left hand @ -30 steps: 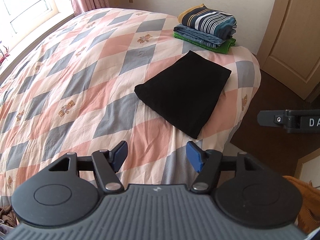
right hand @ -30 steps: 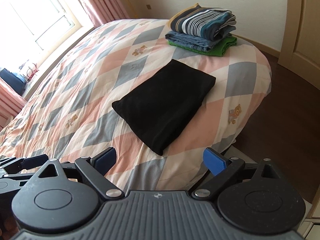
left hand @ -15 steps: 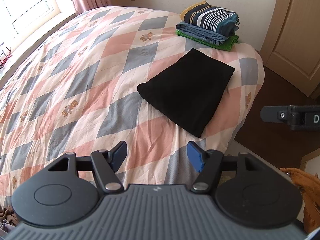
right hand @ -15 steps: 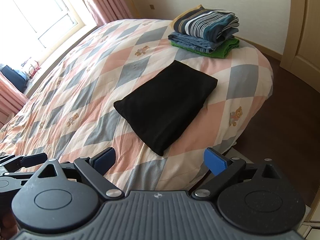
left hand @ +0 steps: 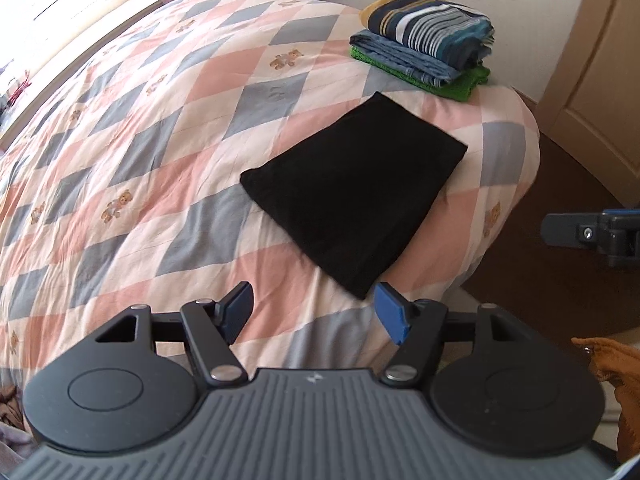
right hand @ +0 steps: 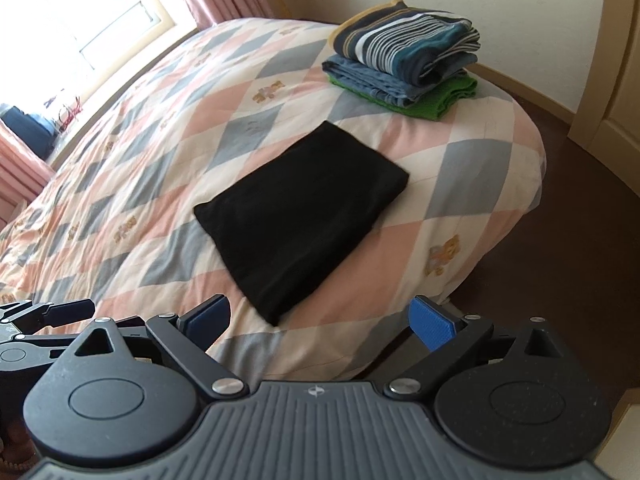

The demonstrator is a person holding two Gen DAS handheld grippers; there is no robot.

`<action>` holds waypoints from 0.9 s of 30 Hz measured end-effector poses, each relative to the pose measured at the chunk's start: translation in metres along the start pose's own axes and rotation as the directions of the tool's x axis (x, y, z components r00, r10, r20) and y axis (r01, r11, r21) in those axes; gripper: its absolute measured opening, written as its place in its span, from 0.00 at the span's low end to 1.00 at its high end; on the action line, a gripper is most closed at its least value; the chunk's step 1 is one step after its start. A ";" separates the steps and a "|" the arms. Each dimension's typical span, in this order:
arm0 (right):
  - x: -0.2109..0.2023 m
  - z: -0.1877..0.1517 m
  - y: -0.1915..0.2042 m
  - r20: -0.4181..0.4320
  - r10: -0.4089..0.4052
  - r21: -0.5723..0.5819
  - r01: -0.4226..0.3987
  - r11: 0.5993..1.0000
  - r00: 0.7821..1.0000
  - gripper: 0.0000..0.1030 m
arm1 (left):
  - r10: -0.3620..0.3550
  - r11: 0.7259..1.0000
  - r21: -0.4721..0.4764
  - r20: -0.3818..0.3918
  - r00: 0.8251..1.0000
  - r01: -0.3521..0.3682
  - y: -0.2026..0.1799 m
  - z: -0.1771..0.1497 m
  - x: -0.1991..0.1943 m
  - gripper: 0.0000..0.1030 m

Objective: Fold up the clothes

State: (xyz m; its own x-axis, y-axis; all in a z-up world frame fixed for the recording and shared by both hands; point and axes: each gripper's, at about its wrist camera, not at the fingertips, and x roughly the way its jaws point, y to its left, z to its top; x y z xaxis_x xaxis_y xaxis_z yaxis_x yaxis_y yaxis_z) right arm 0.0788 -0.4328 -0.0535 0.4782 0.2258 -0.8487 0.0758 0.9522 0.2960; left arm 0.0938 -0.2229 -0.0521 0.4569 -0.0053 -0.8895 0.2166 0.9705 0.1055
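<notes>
**Left wrist view: black fold sits dead ahead, both sets of jaws empty**

Left wrist view first: left gripper (left hand: 314, 312) with jaws spread, nothing between the blue pads, just bedspread showing in the gap. Black folded garment (left hand: 352, 196) flat on the bed (left hand: 132, 152), up and slightly right of the jaws, its nearest corner just beyond the right-hand pad. Not touching anything though, clear air between.

Right wrist view, same deal: right gripper (right hand: 320, 322) spread wide and empty, black garment (right hand: 300, 216) ahead with its near corner pointing almost straight into the gap between the pads.

Key bit for whatever comes next: long axis of the black piece runs diagonally, from the near corner by the jaws away toward the far right, roughly toward the stack of folded clothes (left hand: 426, 40) at the bed's far corner near the wall. So only a corner faces both grippers, not a straight edge. Near corner looks about equally reachable for either hand; maybe a hair better centred for the right one.

Looks already folded into a neat rectangle, so probably due for a lift onto the stack rather than more folding. Just a guess. Would want one gripper on each side of that near corner, since a single pinch likely lets the layers flop open.

Orange cloth (left hand: 612, 384) bunched at the lower right of the left view, off the bed.
</notes>
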 end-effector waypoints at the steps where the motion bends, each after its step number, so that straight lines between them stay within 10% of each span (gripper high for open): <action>1: 0.000 0.008 -0.006 -0.002 0.003 -0.014 -0.003 1.000 1.000 0.96 | 0.006 1.000 -0.012 0.000 1.000 -0.006 -0.006 0.005 0.001 0.62; 27: 0.069 0.060 -0.049 -0.227 0.124 -0.172 -0.164 0.971 0.966 0.98 | 0.074 0.972 -0.206 -0.196 0.978 -0.115 -0.036 0.006 0.046 0.63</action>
State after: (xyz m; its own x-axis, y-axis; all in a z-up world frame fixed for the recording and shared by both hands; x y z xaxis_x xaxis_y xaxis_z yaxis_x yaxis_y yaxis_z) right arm 0.1602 -0.4767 -0.1002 0.2732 0.3824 -0.8827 -0.1553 0.9231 0.3518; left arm 0.1118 -0.2592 -0.0940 0.2936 0.1141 -0.9491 -0.0197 0.9934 0.1133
